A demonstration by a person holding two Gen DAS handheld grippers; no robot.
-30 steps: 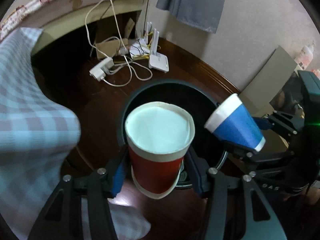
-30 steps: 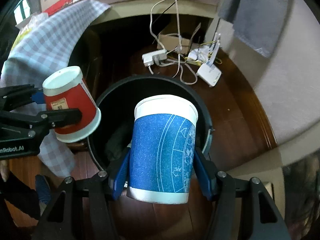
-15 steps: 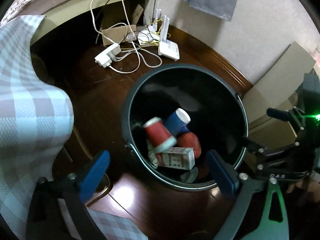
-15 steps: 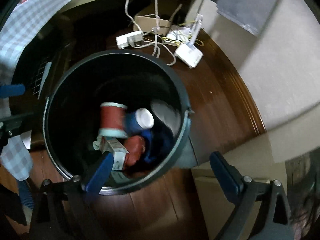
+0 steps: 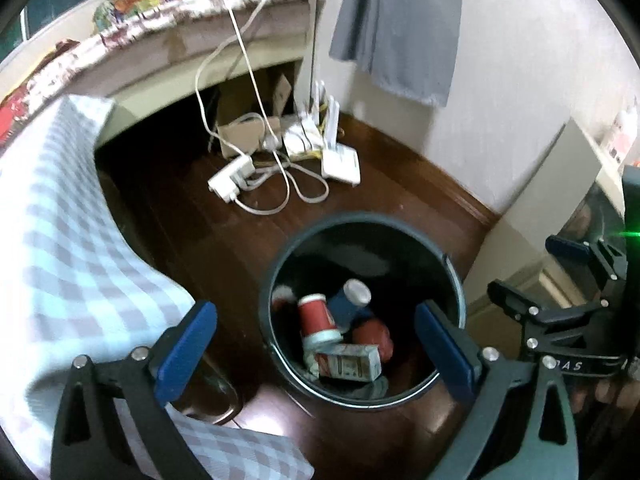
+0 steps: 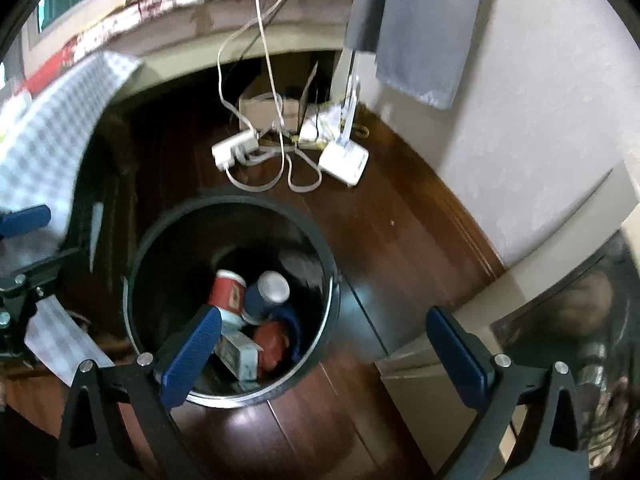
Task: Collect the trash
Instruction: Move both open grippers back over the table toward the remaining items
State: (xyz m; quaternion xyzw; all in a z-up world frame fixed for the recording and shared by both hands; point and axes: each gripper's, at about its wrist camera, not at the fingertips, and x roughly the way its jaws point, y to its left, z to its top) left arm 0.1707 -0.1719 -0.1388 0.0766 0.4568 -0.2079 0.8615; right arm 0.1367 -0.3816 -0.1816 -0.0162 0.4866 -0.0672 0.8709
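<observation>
A checked cloth (image 5: 60,248) hangs at the far left. The left gripper (image 5: 316,344) is spread wide and empty above the bin (image 5: 456,280), which stands on the dark wood floor (image 5: 360,200). Inside the bin lie a red cup (image 5: 316,318), a blue cup (image 5: 348,302) touching it, and a carton (image 5: 348,362) just below them. The right gripper (image 6: 324,348) is opening, with nothing between its fingers, over the bin's right rim. A white router (image 6: 344,162) sits near the wall.
</observation>
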